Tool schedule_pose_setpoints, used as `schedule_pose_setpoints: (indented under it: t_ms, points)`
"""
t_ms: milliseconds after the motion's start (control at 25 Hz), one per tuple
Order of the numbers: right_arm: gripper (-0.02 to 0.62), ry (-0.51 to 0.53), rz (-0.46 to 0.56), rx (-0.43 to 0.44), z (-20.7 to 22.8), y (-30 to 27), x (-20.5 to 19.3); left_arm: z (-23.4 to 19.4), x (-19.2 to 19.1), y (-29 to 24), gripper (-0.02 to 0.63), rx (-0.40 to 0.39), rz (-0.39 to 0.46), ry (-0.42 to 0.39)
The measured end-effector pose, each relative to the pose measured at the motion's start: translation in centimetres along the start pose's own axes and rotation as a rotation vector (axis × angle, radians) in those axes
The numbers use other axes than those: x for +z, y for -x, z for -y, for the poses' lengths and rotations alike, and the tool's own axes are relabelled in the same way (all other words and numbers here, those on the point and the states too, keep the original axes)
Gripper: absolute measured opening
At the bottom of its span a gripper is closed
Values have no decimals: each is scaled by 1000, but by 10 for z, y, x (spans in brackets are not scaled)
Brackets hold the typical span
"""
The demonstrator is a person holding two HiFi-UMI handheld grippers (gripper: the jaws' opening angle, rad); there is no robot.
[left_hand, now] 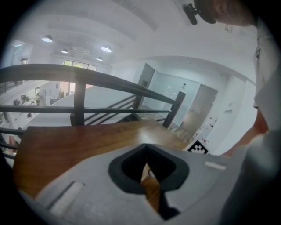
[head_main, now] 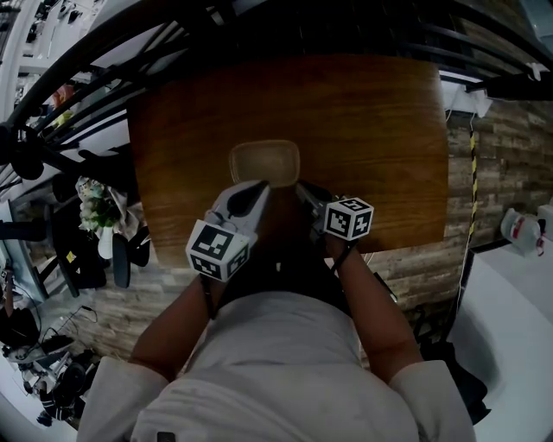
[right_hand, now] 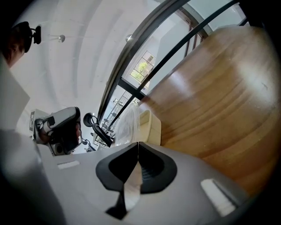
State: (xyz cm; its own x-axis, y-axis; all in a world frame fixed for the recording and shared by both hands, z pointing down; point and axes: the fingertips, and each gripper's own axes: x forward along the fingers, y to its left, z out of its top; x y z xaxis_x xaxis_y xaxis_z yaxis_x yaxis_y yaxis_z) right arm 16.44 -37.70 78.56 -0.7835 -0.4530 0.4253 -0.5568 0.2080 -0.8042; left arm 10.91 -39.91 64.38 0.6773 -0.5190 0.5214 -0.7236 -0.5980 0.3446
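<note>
**Item 1: container [head_main: 264, 161].** Shallow, rectangular, with rounded corners and a tan to cream colour. It sits on the tabletop [head_main: 371, 129] near the edge closest to the person, roughly midway across. The right gripper view shows its pale wall [right_hand: 150, 125] with a clear, glossy part beside it. Whether that part is a lid or a liner cannot be told.
- Handling, as a judgement: probably light, with thin walls that flex under a hard squeeze. The smooth sides are likely slippery, and the clear part could crackle or dent.
- Best hold: across a short wall or on the rim at a corner, where the form is stiffest, with a modest pinch.

**Item 2: left gripper [head_main: 262, 185].** It hovers just at the container's near left corner. Its own view shows the tips [left_hand: 146, 148] brought together with nothing gripped; only wood shows through the gap behind them.

**Item 3: right gripper [head_main: 301, 185].** It is just at the container's near right corner. The tips [right_hand: 138, 145] meet and nothing is caught between them.

**Item 4: surroundings.**
- The tabletop is bare brown wood and glossy.
- A dark railing [head_main: 259, 26] runs beyond the far edge.
- A bunch of flowers [head_main: 93, 203] stands well off to the left, below tabletop level.
</note>
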Motion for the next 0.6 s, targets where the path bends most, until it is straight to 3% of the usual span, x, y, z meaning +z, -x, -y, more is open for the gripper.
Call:
schedule_pose_setpoints:
  t_ms: [600]
  points:
    - [6, 55, 60, 46, -56, 11, 15, -2, 16, 39, 3, 11, 52, -22]
